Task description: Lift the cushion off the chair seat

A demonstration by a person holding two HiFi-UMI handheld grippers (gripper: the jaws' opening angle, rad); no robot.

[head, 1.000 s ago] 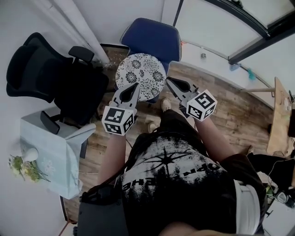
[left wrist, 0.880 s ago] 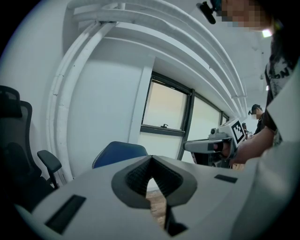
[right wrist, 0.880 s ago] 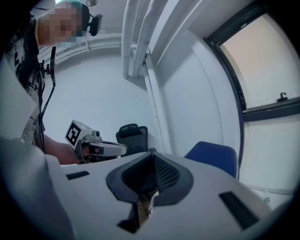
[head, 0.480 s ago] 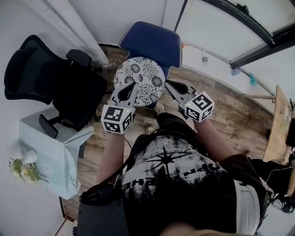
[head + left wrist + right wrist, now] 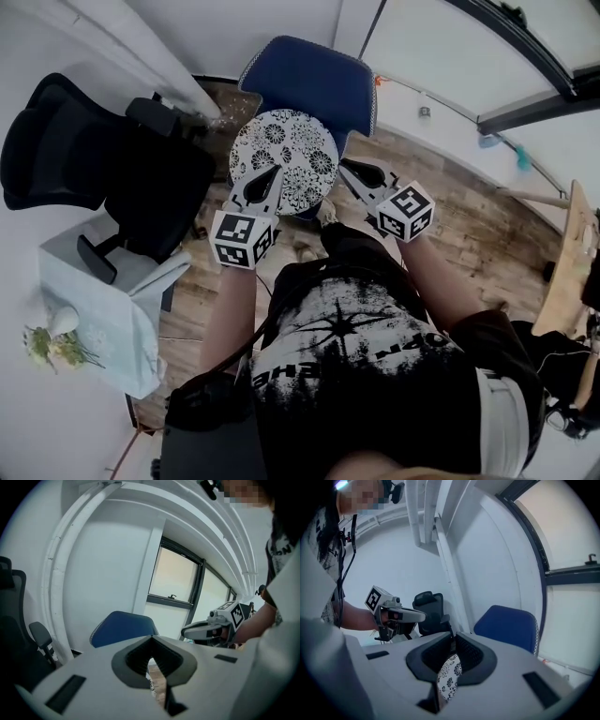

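Observation:
A round cushion (image 5: 286, 155) with a black-and-white flower print lies on the seat of a blue chair (image 5: 314, 80). My left gripper (image 5: 277, 172) is shut, its tip over the cushion's near edge. My right gripper (image 5: 344, 166) is shut too, its tip just off the cushion's right rim. In the left gripper view the jaws (image 5: 151, 638) meet in front of the blue chair back (image 5: 123, 627). In the right gripper view a strip of the cushion (image 5: 450, 677) shows through the gap below the closed tips (image 5: 451, 635). Neither gripper holds anything that I can see.
A black office chair (image 5: 94, 159) stands close to the left of the blue chair. A small table with a pale cloth (image 5: 103, 309) and flowers (image 5: 47, 345) is at the near left. White walls and a window frame lie behind; a wooden tabletop (image 5: 570, 253) is at the right edge.
Both grippers have moved forward and down towards the cushion, staying shut. The cushion has stayed on the seat.

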